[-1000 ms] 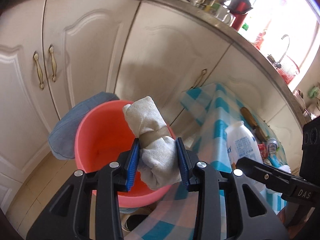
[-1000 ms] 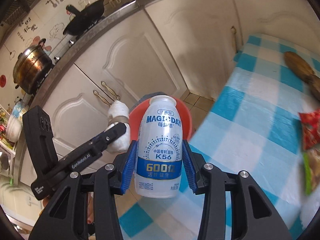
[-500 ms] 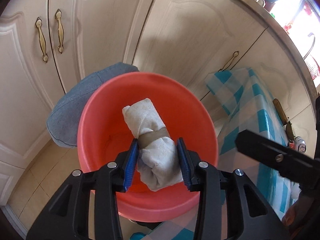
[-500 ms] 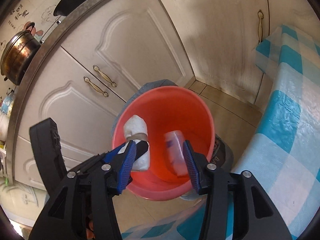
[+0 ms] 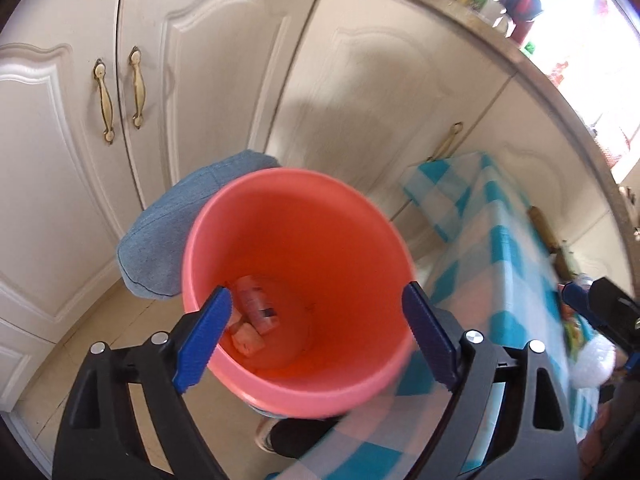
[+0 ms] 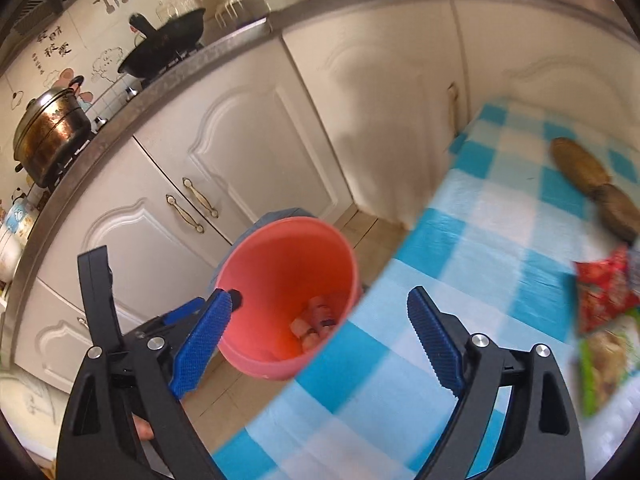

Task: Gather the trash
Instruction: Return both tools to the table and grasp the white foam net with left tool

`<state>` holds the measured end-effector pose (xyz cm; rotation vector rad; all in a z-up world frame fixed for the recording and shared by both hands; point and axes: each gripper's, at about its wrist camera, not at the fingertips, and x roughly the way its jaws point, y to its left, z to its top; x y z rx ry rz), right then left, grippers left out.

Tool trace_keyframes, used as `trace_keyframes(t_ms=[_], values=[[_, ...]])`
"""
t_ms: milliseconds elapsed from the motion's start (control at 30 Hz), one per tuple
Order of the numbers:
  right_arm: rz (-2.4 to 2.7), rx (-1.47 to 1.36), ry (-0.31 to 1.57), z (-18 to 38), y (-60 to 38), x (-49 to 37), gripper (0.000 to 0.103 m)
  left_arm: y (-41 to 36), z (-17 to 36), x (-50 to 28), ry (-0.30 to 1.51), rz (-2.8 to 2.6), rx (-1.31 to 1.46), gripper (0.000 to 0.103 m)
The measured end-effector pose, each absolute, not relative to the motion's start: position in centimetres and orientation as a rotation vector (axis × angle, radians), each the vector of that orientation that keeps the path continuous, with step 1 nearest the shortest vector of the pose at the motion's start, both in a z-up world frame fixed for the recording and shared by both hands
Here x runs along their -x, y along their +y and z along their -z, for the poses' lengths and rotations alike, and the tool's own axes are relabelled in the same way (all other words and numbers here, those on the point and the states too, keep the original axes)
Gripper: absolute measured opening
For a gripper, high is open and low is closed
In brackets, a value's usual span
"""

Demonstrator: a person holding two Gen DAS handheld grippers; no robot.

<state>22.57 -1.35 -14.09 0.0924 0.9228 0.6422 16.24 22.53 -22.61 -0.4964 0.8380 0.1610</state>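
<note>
Both released items, the white rolled rag (image 5: 248, 336) and the white plastic bottle (image 5: 258, 306), now lie at the bottom of the round salmon-pink plastic bucket (image 5: 296, 184), lower centre. The left gripper (image 5: 316, 336) and right gripper (image 6: 320, 344) have just been opening; their jaws stand apart, empty. More wrappers (image 6: 604, 300) wait on the checked table (image 6: 500, 240), right.
</note>
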Motion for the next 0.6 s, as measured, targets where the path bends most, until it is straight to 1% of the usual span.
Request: trace_keyframes(t_ms=[200, 400, 467, 600], values=[[-0.592, -0.103, 0.844, 12.9, -5.6, -19.3, 0.09, 20.0, 19.7, -14.3, 0.799, -0.108, 0.493, 0.089], [-0.538, -0.146, 0.818, 12.6, -10.8, -16.7, 0.09, 15.4, 16.6, -12.8, 0.75, -0.042, 0.401, 0.09], [-0.51, -0.176, 0.813, 12.6, -12.8, -16.1, 0.092, 13.7, 15.8, -12.6, 0.744, 0.002, 0.378, 0.09], [-0.456, -0.239, 0.797, 12.5, -17.2, -14.9, 0.092, 9.9, 14.3, -12.5, 0.742, 0.107, 0.322, 0.09]])
